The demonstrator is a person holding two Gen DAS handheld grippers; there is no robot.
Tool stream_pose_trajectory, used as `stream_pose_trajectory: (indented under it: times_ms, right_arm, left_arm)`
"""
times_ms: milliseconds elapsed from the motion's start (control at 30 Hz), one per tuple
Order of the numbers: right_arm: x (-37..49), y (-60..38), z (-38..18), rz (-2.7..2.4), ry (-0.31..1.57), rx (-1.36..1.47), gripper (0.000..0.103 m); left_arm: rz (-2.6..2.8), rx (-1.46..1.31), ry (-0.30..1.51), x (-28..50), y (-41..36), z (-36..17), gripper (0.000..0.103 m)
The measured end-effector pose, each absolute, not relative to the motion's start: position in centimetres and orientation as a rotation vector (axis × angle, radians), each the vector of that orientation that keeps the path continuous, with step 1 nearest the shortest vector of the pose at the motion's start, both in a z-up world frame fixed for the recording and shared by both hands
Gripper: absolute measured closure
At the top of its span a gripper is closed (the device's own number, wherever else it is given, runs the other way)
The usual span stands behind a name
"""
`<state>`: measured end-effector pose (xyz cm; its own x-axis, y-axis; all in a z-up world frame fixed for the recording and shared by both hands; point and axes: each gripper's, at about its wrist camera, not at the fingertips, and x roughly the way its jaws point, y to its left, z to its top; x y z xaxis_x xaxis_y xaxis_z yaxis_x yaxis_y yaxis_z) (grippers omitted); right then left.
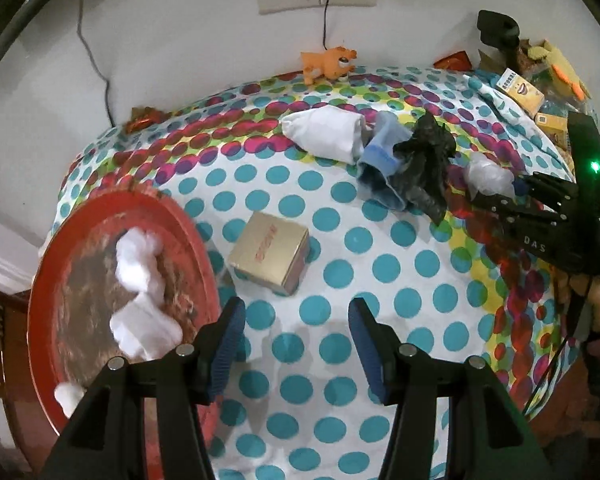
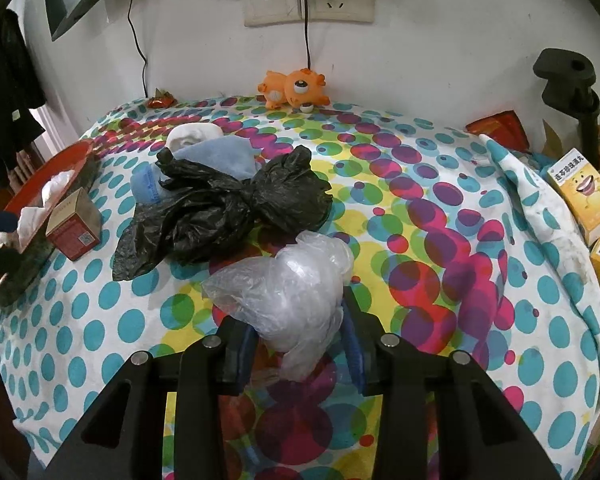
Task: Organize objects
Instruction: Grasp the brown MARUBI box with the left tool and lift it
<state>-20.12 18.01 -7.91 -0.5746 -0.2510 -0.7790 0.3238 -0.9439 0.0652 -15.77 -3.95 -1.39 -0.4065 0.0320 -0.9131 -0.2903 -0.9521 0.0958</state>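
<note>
The right hand-held gripper [image 2: 298,346] has its pads pinched on the crumpled clear plastic bag [image 2: 288,292], low on the dotted worktop cloth [image 2: 440,200] — the pickup step. Next: lift and carry it to the round red tray [image 1: 60,248]. The left hand-held gripper [image 1: 296,344] hangs open and empty — near the small gold cardboard box [image 1: 270,256].

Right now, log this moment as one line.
left gripper: open, empty | right gripper: shut on clear plastic bag | tray: holds white wads
</note>
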Motion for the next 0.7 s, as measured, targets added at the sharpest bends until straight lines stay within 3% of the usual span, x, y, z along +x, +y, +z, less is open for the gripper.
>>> stream_pose_trajectory:
  times_ms: [233, 433, 500, 700]
  right_arm:
    - [-20.2, 18.1, -7.9, -2.527, 0.117, 1.232, 0.067]
    - [-20.2, 18.1, -7.8, -2.525, 0.114, 1.231, 0.066]
    - [-20.2, 18.2, -7.8, -2.525, 0.115, 1.231, 0.065]
    - [-20.2, 18.2, -7.8, -2.523, 0.109, 1.231, 0.064]
  left_arm:
    - [2.399, -1.639, 0.487, -18.1, -3.8, -2.7, 0.048]
    - [2.325, -1.697, 0.405, -20.2, -4.3, -3.8, 0.048]
    - [2.339, -1.677, 0.483, -20.5, -3.8, -4.0, 0.042]
    - [2.361, -1.686, 0.529, -21.8, -3.8, -4.8, 0.036]
